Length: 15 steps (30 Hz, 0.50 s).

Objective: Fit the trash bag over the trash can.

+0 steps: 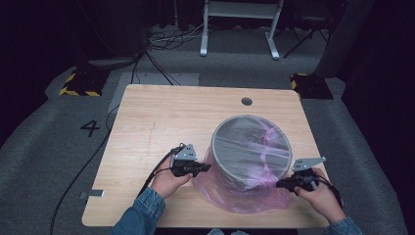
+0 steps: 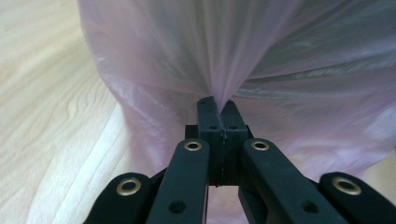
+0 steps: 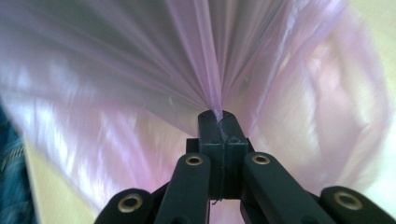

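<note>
Left gripper (image 1: 207, 167) clenched on a pinch of thin, translucent pink plastic bag (image 1: 244, 196), left of a grey round bin (image 1: 250, 147). Bag pulled down around the bin on the light wooden table (image 1: 147, 127), apparently bunched at the base. Right gripper (image 1: 279, 184) likewise clamped on the film.

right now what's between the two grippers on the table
In the high view, the grey bin in its pink bag stands between the left gripper and right gripper; each has its jaws shut on the bag.
</note>
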Tool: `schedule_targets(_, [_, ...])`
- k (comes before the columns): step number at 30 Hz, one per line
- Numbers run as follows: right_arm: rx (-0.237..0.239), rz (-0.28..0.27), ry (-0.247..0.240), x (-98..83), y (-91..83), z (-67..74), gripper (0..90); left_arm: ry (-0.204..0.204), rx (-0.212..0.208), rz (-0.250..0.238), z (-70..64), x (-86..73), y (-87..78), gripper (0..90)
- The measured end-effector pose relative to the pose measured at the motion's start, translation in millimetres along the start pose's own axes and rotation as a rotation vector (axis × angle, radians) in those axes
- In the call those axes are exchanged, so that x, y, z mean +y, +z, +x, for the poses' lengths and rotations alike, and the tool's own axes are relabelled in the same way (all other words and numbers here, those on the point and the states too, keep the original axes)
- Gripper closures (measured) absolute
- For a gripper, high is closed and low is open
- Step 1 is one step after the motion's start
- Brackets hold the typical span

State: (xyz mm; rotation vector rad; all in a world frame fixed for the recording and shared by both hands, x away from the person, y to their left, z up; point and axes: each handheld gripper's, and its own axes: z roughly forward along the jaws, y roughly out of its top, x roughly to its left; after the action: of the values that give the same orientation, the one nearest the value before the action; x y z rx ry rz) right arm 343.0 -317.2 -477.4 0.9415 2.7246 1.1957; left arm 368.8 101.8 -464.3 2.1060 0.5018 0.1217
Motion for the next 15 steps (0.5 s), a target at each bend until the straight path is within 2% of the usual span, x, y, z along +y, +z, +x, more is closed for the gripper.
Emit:
schedule_targets(1, [-0.004,-0.011,-0.001,-2.6,-2.2,0.7,90.0,0.006,0.015,0.027,-0.4,-1.0,1.0,90.0])
schedule_targets(2, [-0.006,-0.025,-0.001,-2.9,-5.9,1.0,90.0,0.016,0.034,0.075,0.1,-3.0,3.2,90.0])
schedule_targets(3, [-0.006,-0.063,-0.003,-1.5,-10.4,1.6,90.0,0.027,0.054,0.121,0.8,-5.9,6.5,90.0])
schedule_targets(4, [0.001,-0.101,-0.008,1.1,-14.8,2.6,90.0,0.027,0.064,0.14,1.8,-9.4,9.5,90.0])
schedule_targets(5, [0.001,-0.123,-0.013,4.6,-18.1,4.4,90.0,0.009,0.056,0.14,2.9,-12.4,11.5,90.0])
schedule_targets(7, [-0.006,-0.136,-0.033,10.4,-22.0,7.8,90.0,-0.002,0.042,0.095,3.5,-14.3,10.4,90.0])
schedule_targets(8, [-0.004,-0.133,-0.039,11.9,-23.1,8.7,87.0,-0.004,0.036,0.054,2.6,-13.7,8.0,90.0])
schedule_targets(9, [-0.008,-0.127,-0.039,12.5,-24.5,9.1,79.0,-0.005,0.045,0.012,2.2,-12.8,4.9,87.1])
schedule_targets(10, [-0.015,-0.133,-0.038,12.3,-26.0,8.8,63.5,0.0,0.065,-0.024,1.9,-12.0,1.7,75.0])
schedule_targets(11, [-0.013,-0.142,-0.034,11.6,-27.5,8.0,51.7,0.011,0.085,-0.041,1.6,-11.0,-2.6,67.4])
schedule_targets(14, [-0.031,-0.161,-0.054,8.8,-40.3,10.3,33.1,0.0,0.104,-0.081,0.0,-11.1,-15.4,49.7])
schedule_targets(15, [-0.036,-0.165,-0.057,8.5,-44.3,10.7,31.5,0.0,0.122,-0.081,-0.9,-11.6,-19.2,45.7])
